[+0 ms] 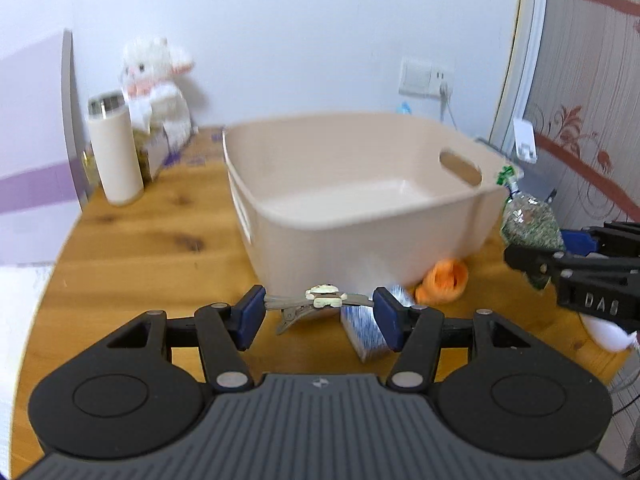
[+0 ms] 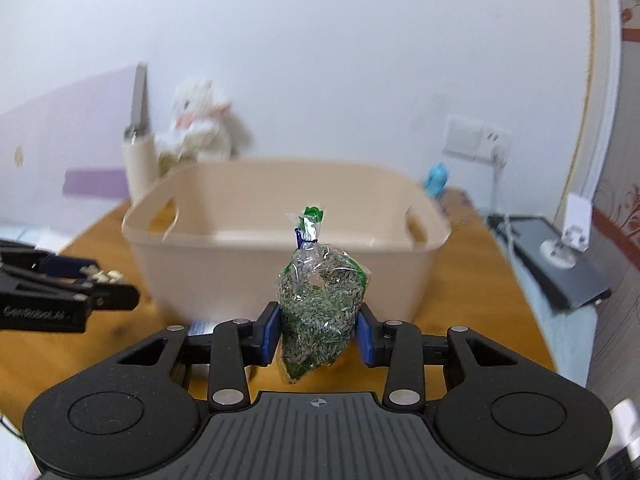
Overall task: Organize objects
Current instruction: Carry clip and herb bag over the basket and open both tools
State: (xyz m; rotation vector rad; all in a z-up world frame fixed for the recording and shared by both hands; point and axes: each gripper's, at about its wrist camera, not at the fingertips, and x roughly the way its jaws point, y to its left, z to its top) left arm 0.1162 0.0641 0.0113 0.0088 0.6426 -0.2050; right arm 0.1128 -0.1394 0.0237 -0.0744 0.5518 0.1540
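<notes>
A beige plastic basket (image 1: pixel 360 208) stands on the wooden table; it also shows in the right wrist view (image 2: pixel 224 216). My left gripper (image 1: pixel 320 312) is shut on a metal hair clip with a small cream ornament (image 1: pixel 324 295), held just in front of the basket's near wall. My right gripper (image 2: pixel 318 330) is shut on a clear bag of green-grey seeds (image 2: pixel 320 300), held upright in front of the basket. That bag also shows at the right of the left wrist view (image 1: pixel 528 224). The basket looks empty inside.
An orange object (image 1: pixel 442 280) and a blue-white striped item (image 1: pixel 364 328) lie on the table by the basket. A cream tumbler (image 1: pixel 114 152) and a white plush toy (image 1: pixel 156 84) stand at the back left. A dark device (image 2: pixel 556 264) lies right of the table.
</notes>
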